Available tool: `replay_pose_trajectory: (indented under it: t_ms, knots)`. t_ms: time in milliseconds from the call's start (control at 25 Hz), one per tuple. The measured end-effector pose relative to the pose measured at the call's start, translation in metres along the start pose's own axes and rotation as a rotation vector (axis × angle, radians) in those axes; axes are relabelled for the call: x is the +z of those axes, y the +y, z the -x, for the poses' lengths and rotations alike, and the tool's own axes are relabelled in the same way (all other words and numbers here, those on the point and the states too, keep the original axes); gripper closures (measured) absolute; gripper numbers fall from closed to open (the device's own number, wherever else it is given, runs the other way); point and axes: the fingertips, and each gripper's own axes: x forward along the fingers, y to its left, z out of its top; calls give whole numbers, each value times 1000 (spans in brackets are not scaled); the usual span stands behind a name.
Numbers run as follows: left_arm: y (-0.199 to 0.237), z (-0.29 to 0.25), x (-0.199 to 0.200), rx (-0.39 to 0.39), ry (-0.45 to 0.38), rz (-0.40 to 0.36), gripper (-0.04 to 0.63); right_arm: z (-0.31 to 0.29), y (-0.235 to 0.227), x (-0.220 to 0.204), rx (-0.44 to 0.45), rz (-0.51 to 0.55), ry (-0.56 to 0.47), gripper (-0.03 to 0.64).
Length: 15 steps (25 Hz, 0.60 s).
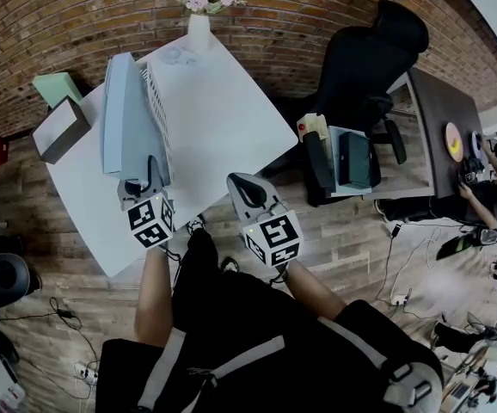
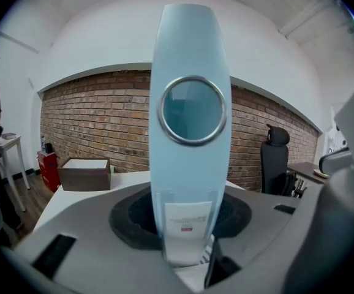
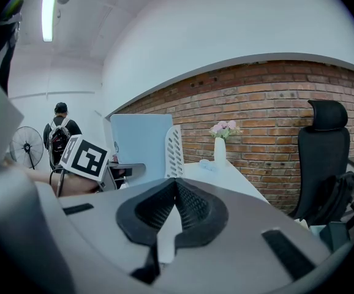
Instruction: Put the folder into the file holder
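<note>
The light blue folder (image 1: 119,114) stands upright on the white table (image 1: 223,119), against the white slotted file holder (image 1: 156,110). My left gripper (image 1: 145,183) is at the folder's near end. In the left gripper view the folder's spine (image 2: 190,66), with its round metal ring, fills the space between the jaws. The jaws have eased apart, and a dark gap shows on the right side of the spine. My right gripper (image 1: 248,192) hovers over the table's near edge, shut on nothing. In the right gripper view the folder (image 3: 141,146) and holder (image 3: 174,149) stand to the left.
A vase of pink flowers (image 1: 199,24) stands at the table's far corner. A brown box (image 1: 59,130) and a green item (image 1: 58,87) sit at the left end. A black office chair (image 1: 369,67) is to the right. A person (image 3: 59,136) stands far behind.
</note>
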Motion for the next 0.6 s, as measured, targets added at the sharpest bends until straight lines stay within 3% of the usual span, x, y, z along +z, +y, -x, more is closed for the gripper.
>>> replay_pose_trajectory:
  t_ms: [600]
  knots:
    - [0,-6,-16,3,32,-16,423,0,-1,-4,-7,-5,13,607]
